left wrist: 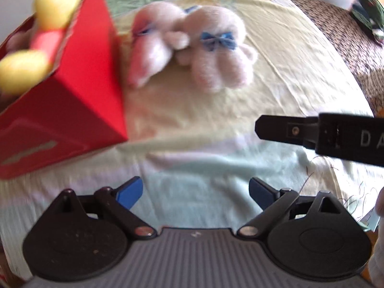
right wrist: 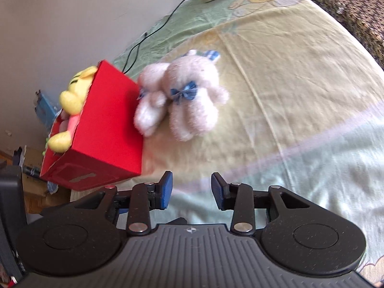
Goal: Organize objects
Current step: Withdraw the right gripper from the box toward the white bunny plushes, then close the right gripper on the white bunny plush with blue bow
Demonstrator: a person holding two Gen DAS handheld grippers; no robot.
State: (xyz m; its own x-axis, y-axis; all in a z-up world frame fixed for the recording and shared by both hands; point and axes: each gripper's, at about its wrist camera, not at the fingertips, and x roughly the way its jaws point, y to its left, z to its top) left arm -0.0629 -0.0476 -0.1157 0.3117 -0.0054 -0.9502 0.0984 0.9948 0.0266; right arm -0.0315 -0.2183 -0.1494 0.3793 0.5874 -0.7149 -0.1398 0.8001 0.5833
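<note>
Two white plush rabbits (right wrist: 182,100) with blue bows lie side by side on the bed (right wrist: 300,84), ahead of both grippers and touching neither. Left gripper (left wrist: 195,192): jaws spread wide, nothing between them. Right gripper (right wrist: 192,190): jaws parted, nothing between them. Ahead and to the left stands a red box (right wrist: 108,129), its side against the nearer rabbit, holding a yellow plush toy (right wrist: 72,96).

Left black two-finger gripper with blue pads (left wrist: 195,193), jaws spread wide and empty, right black blue-padded gripper (right wrist: 192,190), jaws parted, empty
</note>
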